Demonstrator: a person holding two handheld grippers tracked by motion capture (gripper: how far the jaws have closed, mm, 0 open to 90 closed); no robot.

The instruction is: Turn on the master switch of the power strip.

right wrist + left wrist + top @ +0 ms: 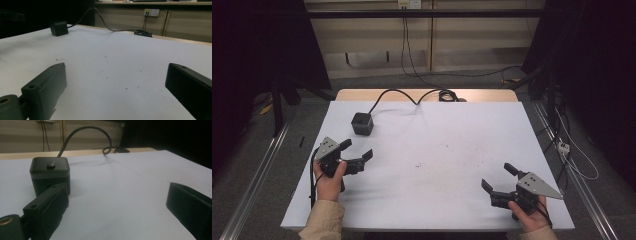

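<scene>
While jaws gape: black cube (362, 123) near left gripper (357, 149).

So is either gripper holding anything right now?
No. Left gripper and right gripper are both open; the cube sits untouched.

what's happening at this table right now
A person sits at a white table with a two-jaw gripper in each hand. The left gripper and the right gripper both rest low over the table with jaws spread and nothing between them. A small black cube with a thick cable running off the far edge sits just ahead of the left gripper, untouched. Nothing is being handled yet.
</scene>
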